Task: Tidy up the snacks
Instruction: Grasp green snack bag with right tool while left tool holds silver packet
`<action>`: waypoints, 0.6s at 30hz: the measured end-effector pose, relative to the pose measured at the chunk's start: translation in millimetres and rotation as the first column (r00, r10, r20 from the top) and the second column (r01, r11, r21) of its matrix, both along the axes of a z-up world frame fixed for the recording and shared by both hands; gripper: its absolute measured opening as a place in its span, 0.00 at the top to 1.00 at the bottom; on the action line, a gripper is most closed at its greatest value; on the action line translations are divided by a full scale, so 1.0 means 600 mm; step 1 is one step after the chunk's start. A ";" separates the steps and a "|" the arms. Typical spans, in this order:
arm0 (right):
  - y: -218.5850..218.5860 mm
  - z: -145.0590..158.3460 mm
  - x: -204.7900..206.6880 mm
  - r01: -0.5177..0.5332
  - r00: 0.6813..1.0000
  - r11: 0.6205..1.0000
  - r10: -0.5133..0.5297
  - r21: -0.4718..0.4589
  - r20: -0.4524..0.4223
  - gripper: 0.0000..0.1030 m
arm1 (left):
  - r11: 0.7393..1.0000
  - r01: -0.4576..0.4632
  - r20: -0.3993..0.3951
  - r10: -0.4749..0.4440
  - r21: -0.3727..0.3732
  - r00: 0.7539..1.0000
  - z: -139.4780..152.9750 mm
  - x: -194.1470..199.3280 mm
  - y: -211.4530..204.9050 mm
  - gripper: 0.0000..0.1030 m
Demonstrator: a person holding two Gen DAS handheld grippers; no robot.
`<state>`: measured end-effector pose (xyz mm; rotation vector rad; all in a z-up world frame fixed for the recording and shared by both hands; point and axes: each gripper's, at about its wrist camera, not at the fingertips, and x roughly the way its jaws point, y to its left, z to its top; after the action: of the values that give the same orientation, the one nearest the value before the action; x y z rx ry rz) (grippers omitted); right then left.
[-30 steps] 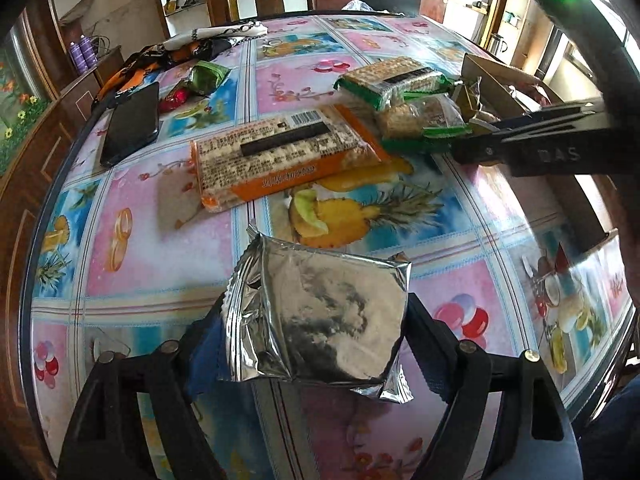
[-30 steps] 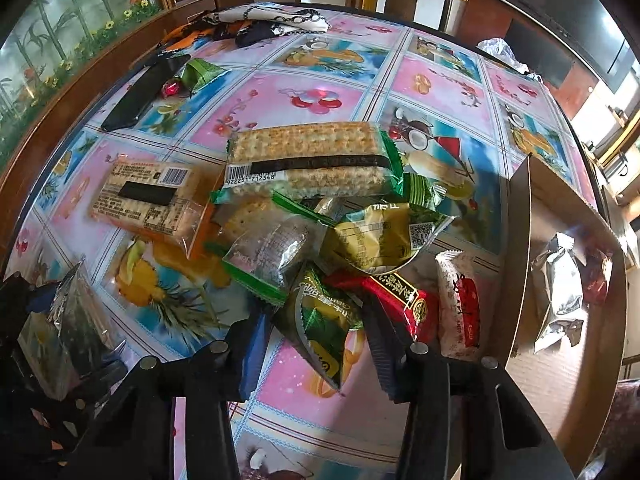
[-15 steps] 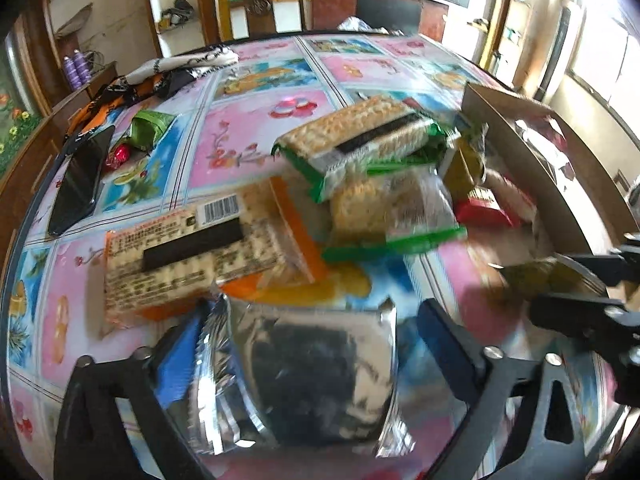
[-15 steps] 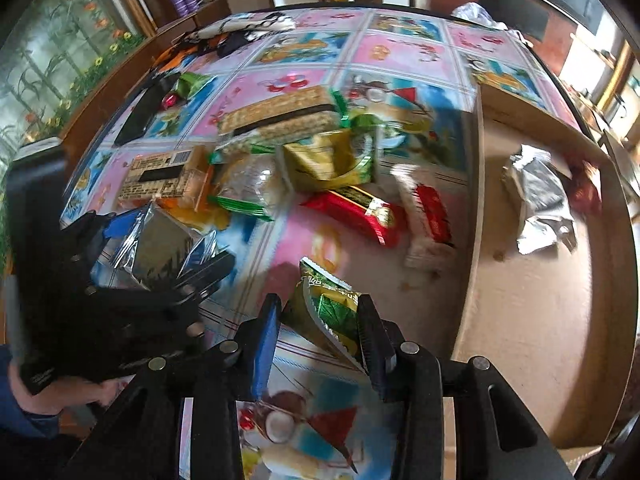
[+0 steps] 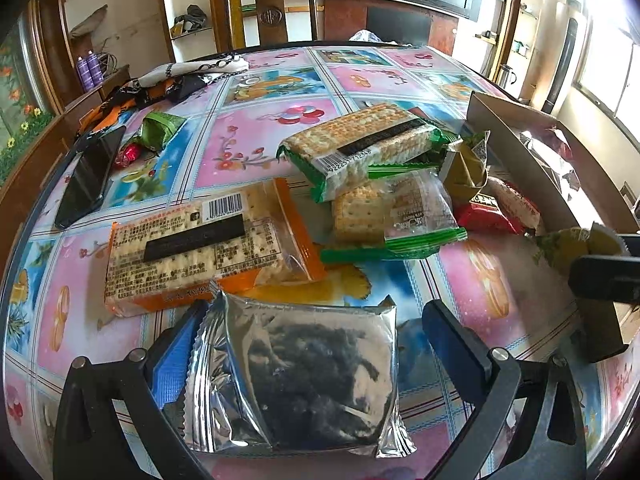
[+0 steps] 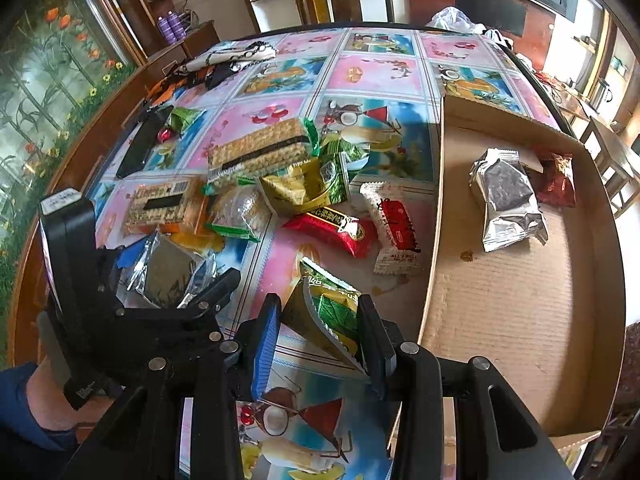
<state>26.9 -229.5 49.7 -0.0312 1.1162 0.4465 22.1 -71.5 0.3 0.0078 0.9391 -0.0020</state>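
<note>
My left gripper (image 5: 312, 344) is shut on a silver foil snack packet (image 5: 304, 376) and holds it above the table; it also shows in the right wrist view (image 6: 168, 272). My right gripper (image 6: 316, 320) is shut on a green and yellow snack packet (image 6: 328, 312), held just left of the cardboard box (image 6: 520, 320). That packet shows at the right edge of the left wrist view (image 5: 568, 248). The box holds a silver packet (image 6: 504, 196) and a red packet (image 6: 556, 176). Several snacks lie piled mid-table: a green cracker pack (image 5: 360, 144), an orange cracker pack (image 5: 200, 248), a clear cracker bag (image 5: 396, 216).
A black phone (image 5: 90, 176), a small green packet (image 5: 158, 130) and a red candy (image 5: 126, 154) lie at the left of the table. Cloth items (image 5: 180, 80) lie at the far left. A wooden chair (image 5: 272, 8) stands behind the table. Red packets (image 6: 340, 228) lie by the box wall.
Both grippers have lifted and moved right toward the box with their packets. The right gripper picked the green and yellow packet out of the pile.
</note>
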 end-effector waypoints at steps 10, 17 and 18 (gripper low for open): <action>-0.014 0.023 -0.005 0.028 1.000 0.999 -0.028 0.027 0.006 0.59 | 1.000 0.000 0.000 0.000 0.000 1.000 0.000 0.000 -0.001 0.00; -0.001 0.036 -0.018 -0.001 1.000 0.999 0.000 0.039 0.031 0.59 | 1.000 0.000 0.000 0.000 0.000 1.000 0.000 0.000 -0.001 0.00; -0.003 0.037 -0.019 0.004 0.999 0.999 -0.006 0.040 0.031 0.59 | 1.000 0.000 0.000 0.000 0.000 1.000 0.000 0.000 -0.001 0.00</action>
<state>15.7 -231.2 71.9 -0.0001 1.0758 0.4624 22.1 -72.0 0.2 0.0081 0.9392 -0.0020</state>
